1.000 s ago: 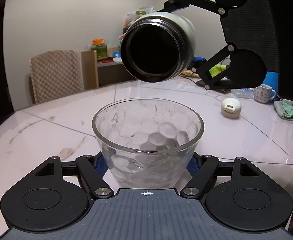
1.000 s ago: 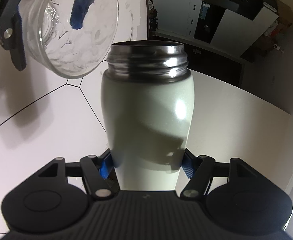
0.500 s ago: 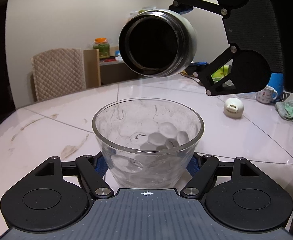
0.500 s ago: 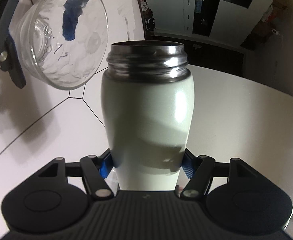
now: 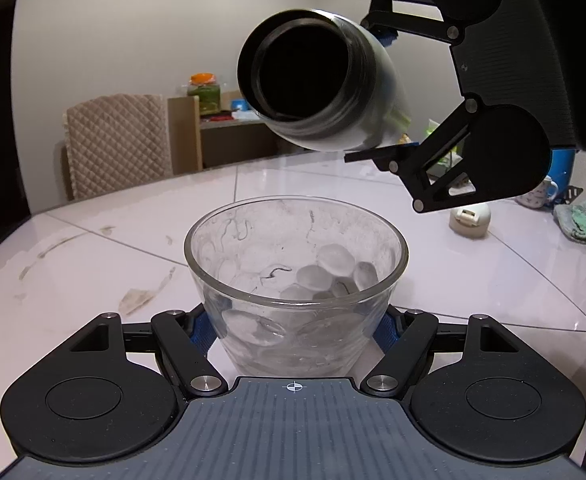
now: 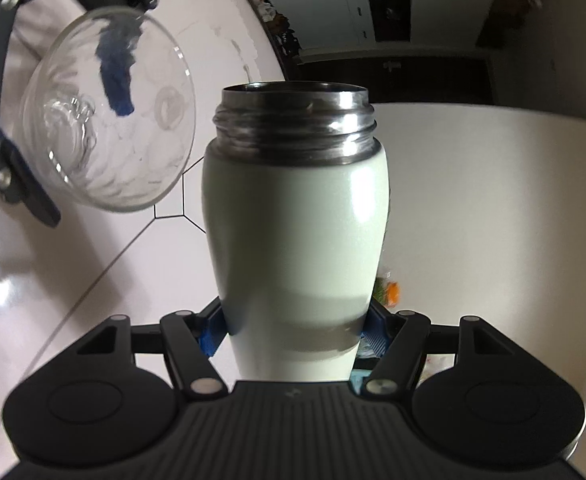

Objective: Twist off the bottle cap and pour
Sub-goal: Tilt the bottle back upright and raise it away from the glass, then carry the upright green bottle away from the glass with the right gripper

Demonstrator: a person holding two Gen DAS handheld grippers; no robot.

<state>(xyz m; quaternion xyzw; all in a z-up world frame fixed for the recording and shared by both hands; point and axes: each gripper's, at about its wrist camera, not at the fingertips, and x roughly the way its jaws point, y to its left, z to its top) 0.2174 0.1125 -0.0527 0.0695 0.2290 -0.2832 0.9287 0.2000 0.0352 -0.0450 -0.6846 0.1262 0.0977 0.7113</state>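
Bottle (image 5: pixel 357 92), pale with a steel threaded neck and no cap on it, hangs tilted in the air above and beyond the glass (image 5: pixel 296 280), its dark mouth turned down toward the left wrist camera. The inside of the bottle is black shadow, so its contents cannot be made out, and no stream shows between mouth and glass. The right gripper (image 6: pixel 293 330) has its fingers closed against the bottle's lower body; the bottle's base is cut off behind the gripper housing in the right wrist view. The left gripper (image 5: pixel 296 326) has its fingers pressed to both sides of the glass near its bottom, and the blue pads are seen only as slivers behind the wall. The glass is dimpled and streaked; whether liquid lies in it is hard to tell, and whether it rests on the bench (image 5: pixel 93 240) is hidden by the gripper. Toward the bench's far right edge sit a small white object (image 5: pixel 469 222), a mug (image 5: pixel 541 194) partly hidden behind the right gripper, and a green cloth (image 5: pixel 579 224). A chair (image 5: pixel 113 144) stands beyond the far edge.
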